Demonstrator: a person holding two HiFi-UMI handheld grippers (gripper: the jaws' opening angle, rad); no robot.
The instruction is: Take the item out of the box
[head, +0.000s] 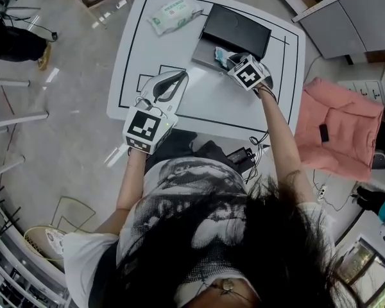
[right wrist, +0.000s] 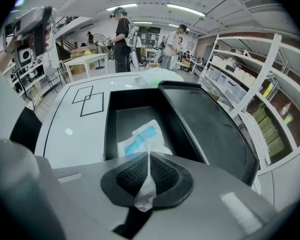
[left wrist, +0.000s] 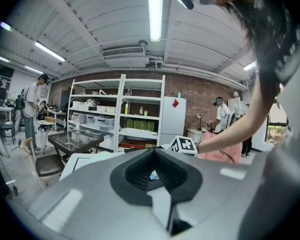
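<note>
Your right gripper [right wrist: 148, 171] is pinched on 1 edge of the packet [right wrist: 142, 136] in the box [right wrist: 108, 134]: probably light, limp, slick film, so keep hold on the sealed edge and lift slowly.

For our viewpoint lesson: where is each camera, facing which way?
Head view: on the head, steeply down at table; hair, arms show.
Left gripper view: on left gripper, level toward shelves; its fingers show.
Right gripper view: on right gripper, down into box; fingers pinch packet.
Head and right gripper views share box, packet.
</note>
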